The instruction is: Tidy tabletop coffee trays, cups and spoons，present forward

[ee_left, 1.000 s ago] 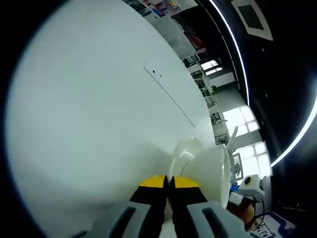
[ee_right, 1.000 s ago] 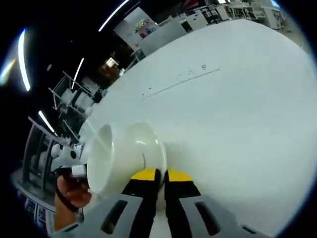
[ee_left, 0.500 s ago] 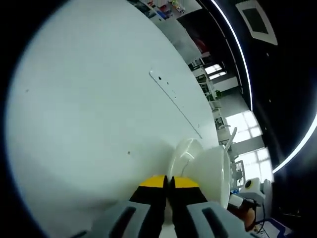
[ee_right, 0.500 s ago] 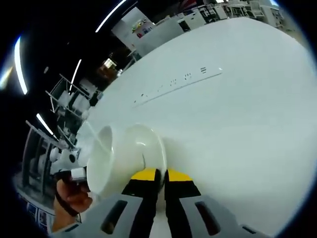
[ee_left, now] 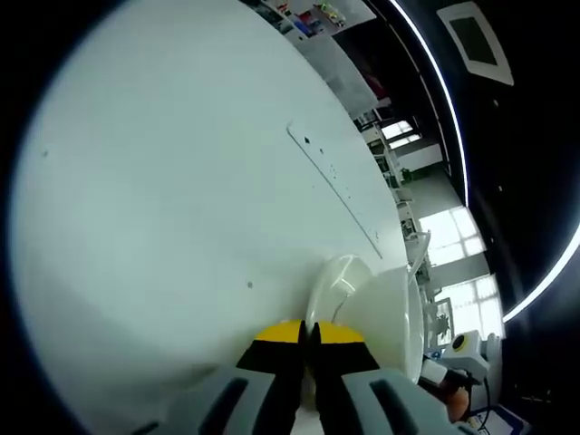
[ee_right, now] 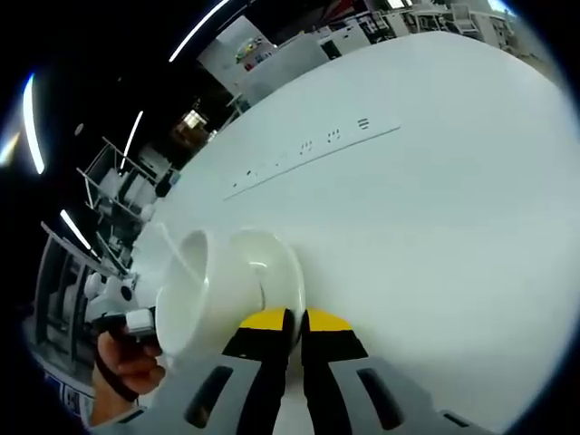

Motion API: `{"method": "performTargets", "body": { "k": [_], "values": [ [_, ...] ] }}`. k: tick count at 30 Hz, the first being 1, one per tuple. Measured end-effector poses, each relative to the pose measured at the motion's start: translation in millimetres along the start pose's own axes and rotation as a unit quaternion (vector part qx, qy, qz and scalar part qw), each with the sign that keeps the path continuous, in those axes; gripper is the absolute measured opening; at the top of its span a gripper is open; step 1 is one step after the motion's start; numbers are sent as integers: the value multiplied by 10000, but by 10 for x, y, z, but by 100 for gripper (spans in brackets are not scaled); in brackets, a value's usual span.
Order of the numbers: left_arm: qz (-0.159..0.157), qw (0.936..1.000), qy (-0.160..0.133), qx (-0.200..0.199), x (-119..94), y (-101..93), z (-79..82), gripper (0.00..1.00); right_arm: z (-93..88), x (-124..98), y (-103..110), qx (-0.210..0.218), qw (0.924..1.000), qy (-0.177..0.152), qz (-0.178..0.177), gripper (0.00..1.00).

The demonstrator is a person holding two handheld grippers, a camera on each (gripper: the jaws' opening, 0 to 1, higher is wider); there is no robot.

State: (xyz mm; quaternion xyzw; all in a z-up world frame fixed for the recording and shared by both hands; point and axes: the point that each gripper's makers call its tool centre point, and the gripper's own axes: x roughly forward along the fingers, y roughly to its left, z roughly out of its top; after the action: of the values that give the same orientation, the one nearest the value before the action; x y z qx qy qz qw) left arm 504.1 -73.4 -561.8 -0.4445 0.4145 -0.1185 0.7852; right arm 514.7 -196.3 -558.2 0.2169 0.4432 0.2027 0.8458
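Over the bare white surface, both your tools, left and right, pinch the saucer carrying its cup; next, set it down level, facing forward.

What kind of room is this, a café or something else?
Probably a big workshop or lab hall, not a café: a wide white table, metal racks of equipment behind it, and long strip lights on a dark ceiling.

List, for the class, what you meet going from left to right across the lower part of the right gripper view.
A person's hand → white cup → white saucer → right gripper, its jaws closed on the saucer's rim → bare white table.
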Motion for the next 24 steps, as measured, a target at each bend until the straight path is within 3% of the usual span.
{"method": "performTargets", "body": {
  "k": [10,12,15,17,19,24],
  "values": [
    [73,9999,-85,63,57,68,197,6,-45,40,16,6,10000,-51,86,6],
    [68,9998,-153,131,77,82,251,7,-59,38,22,34,9999,-128,102,7],
    [-24,9980,-397,486,102,82,313,8,-46,38,39,-285,9988,-386,95,8],
    [-150,9931,-591,998,87,51,276,9,-44,30,52,-544,9970,-538,81,9],
    [-158,9947,-629,801,67,55,236,9,-45,7,62,-651,9957,-657,97,10],
    [-103,9899,-817,1153,25,33,209,10,-56,-56,99,-781,9932,-846,177,13]
  ]
}}
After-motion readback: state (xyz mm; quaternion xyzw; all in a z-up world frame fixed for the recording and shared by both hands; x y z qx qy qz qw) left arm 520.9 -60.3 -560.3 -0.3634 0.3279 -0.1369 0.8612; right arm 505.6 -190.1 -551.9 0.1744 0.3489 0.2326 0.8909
